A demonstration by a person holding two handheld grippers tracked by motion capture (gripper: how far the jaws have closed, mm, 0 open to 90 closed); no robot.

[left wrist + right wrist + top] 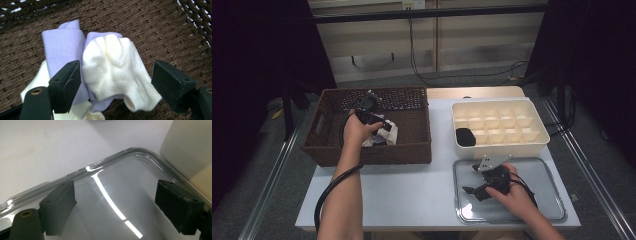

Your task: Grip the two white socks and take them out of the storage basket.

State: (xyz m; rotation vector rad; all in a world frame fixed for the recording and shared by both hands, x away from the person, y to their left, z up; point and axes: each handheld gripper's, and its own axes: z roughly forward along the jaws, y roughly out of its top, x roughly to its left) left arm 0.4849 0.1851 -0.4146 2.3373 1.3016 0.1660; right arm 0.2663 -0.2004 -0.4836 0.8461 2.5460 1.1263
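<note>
Your left tongs (116,85) are spread wide around the cream rolled sock (117,75), which lies against a lilac sock (62,47) in the wicker basket (412,150). Your right tongs (116,207) hang spread over the clear lid (112,185) on the worktop (412,190).

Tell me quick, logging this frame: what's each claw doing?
Left claw: open, jaws either side of the cream sock in the wicker basket.
Right claw: open, holding nothing, above the clear lid.

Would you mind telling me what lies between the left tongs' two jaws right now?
In the left gripper view, a rolled cream sock sits between the open left tongs, beside a lavender sock, on the wicker basket floor.
</note>
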